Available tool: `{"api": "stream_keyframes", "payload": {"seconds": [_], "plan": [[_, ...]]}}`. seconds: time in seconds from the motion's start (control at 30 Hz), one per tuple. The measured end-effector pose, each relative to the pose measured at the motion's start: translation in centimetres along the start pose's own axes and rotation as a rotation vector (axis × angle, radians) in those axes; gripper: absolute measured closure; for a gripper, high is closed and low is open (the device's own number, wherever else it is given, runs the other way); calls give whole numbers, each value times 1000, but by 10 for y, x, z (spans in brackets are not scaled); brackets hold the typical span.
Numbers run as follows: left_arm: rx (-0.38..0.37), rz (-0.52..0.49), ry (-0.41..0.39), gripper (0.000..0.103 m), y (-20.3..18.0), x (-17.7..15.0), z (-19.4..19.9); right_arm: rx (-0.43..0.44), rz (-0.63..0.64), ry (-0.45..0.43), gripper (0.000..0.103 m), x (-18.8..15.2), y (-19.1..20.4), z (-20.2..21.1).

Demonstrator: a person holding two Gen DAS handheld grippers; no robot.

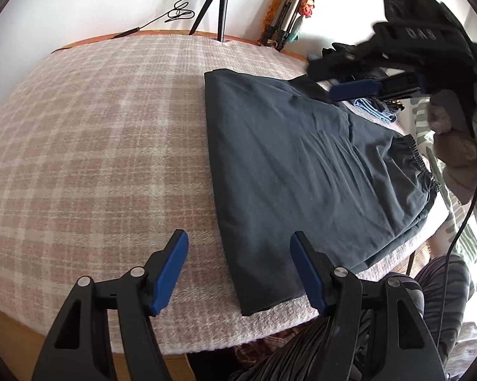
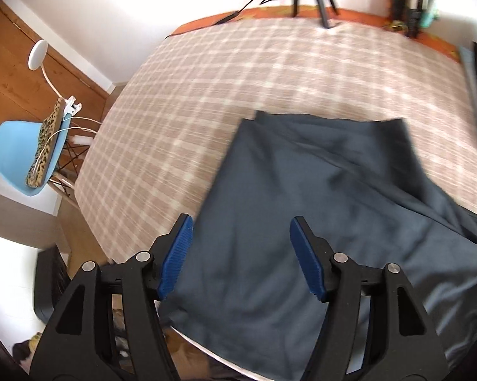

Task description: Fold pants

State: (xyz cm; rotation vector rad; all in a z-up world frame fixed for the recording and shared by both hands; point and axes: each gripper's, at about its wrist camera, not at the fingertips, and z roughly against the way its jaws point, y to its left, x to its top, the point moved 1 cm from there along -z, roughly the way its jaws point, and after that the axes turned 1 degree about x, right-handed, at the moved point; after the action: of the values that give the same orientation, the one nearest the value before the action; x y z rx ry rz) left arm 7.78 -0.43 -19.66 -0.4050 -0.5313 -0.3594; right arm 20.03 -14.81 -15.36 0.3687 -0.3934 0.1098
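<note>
A: Item one — pants [image 1: 302, 165], dark, count one, already doubled, lying on the plaid blanket [image 1: 95, 143] right of centre in the left wrist view.

B: Long axis?

A: From lower centre up to upper centre; elastic waistband at the right edge.

B: Tongs?

A: Two. Left gripper [image 1: 238, 266] wide apart, empty, straddling the near folded edge. Right gripper [image 2: 241, 258] also wide, empty, hovering over the cloth's near corner — probably the nearer one.

B: Extras?

A: Two tripods, one blue chair [image 2: 16, 152].
</note>
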Motion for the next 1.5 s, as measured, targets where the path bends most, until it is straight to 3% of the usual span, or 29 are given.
{"api": "stream_keyframes", "payload": {"seconds": [0.23, 0.5, 0.63, 0.7, 0.73, 0.77, 0.83, 1.0, 1.13, 1.17, 1.2, 1.3, 1.37, 1.43, 1.5], "plan": [[-40, 63, -26, 39, 1, -6, -3, -15, -36, 82, 36, 32, 19, -52], [-50, 94, -21, 42, 2, -9, -2, -185, 11, 195, 37, 43, 44, -101], [-40, 78, -13, 42, 2, -11, 1, -298, 112, 250, 46, 38, 63, -120], [-35, 72, -9, 42, 1, -12, 1, -345, 165, 255, 58, 35, 70, -122], [-33, 72, -7, 42, 2, -11, 1, -349, 174, 255, 73, 34, 71, -121], [-33, 71, -5, 42, 1, -11, 1, -344, 171, 257, 88, 34, 71, -120], [-33, 71, 0, 42, 0, -11, 1, -298, 135, 258, 94, 35, 66, -115], [-32, 74, 11, 42, -3, -3, -3, -196, 68, 200, 98, 37, 48, -91], [-94, 100, 13, 42, -9, 3, -9, -111, 12, 135, 99, 38, 31, -64], [-115, 112, 12, 47, -10, 4, -10, -99, 5, 122, 99, 38, 26, -58], [-127, 117, 11, 60, -11, 6, -11, -93, -2, 108, 99, 38, 24, -53], [-133, 124, 3, 65, -18, 12, -13, -72, -13, 76, 100, 40, 15, -36], [-148, 108, -7, 78, -23, 16, -15, -72, -4, 62, 99, 41, 13, -31], [-136, 81, -11, 82, -30, 20, -16, -65, 48, 60, 98, 41, 14, -28], [-127, 58, -26, 93, -35, 21, -14, -46, 62, 111, 77, 39, 21, -38]]}}
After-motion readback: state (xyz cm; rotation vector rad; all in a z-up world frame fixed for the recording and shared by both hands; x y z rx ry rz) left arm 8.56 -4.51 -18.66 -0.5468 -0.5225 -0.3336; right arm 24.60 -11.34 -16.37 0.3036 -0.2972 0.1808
